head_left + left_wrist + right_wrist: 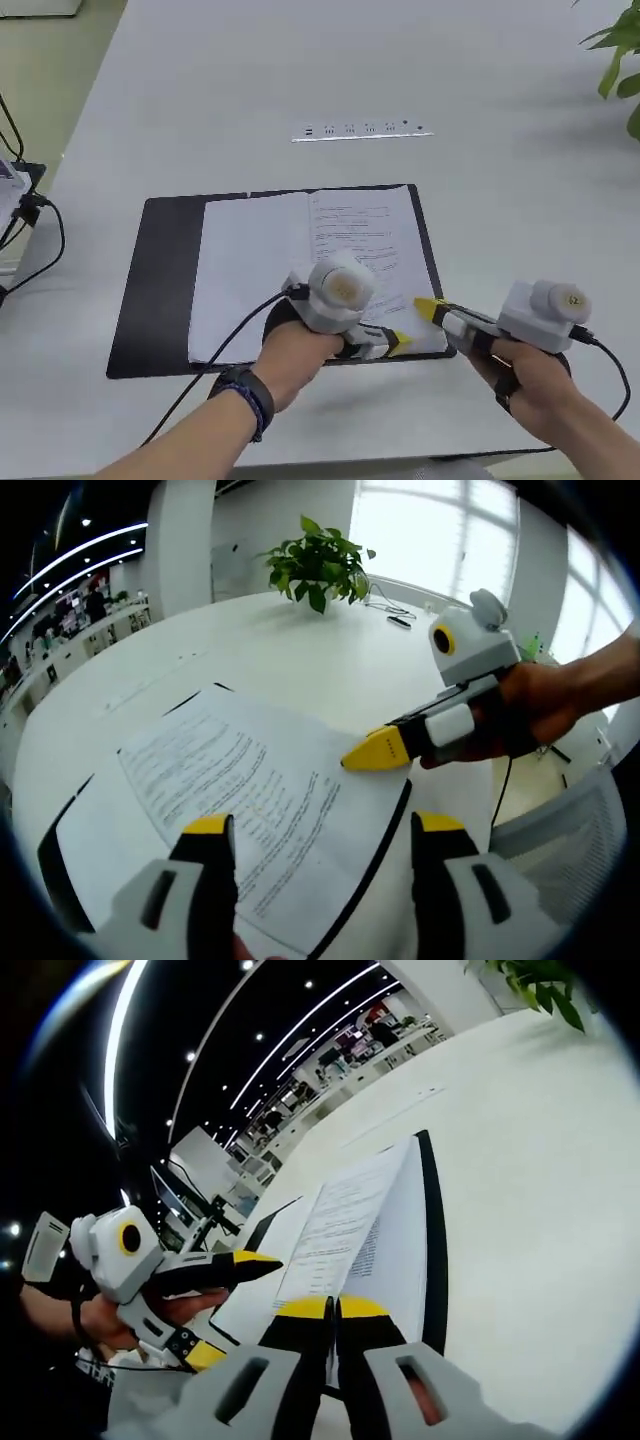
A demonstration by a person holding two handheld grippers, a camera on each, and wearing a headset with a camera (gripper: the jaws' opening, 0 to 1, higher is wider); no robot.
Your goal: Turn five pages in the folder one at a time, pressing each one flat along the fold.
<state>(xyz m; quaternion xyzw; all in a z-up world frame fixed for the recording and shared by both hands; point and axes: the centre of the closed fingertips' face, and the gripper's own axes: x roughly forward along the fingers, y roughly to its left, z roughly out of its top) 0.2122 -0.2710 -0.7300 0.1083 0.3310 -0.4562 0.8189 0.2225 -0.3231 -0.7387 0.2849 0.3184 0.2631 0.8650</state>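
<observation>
A black folder point(160, 290) lies open on the white table, a blank left page point(250, 270) facing a printed right page point(360, 235). My right gripper point(428, 310) is shut at that page's lower right corner, and the paper's edge point(345, 1230) runs straight into its closed jaws point(335, 1308). In the left gripper view it point(365, 752) reaches in from the right onto the printed page point(240, 780). My left gripper point(390, 345) hovers over the folder's near edge, open point(323, 825), with nothing between its fingers. It also shows open point(235, 1307) in the right gripper view.
A socket strip point(360, 130) is set into the table beyond the folder. A potted plant point(620, 60) stands at the far right. Cables point(45, 240) hang off the left table edge. A mesh chair point(570, 840) stands beside the table.
</observation>
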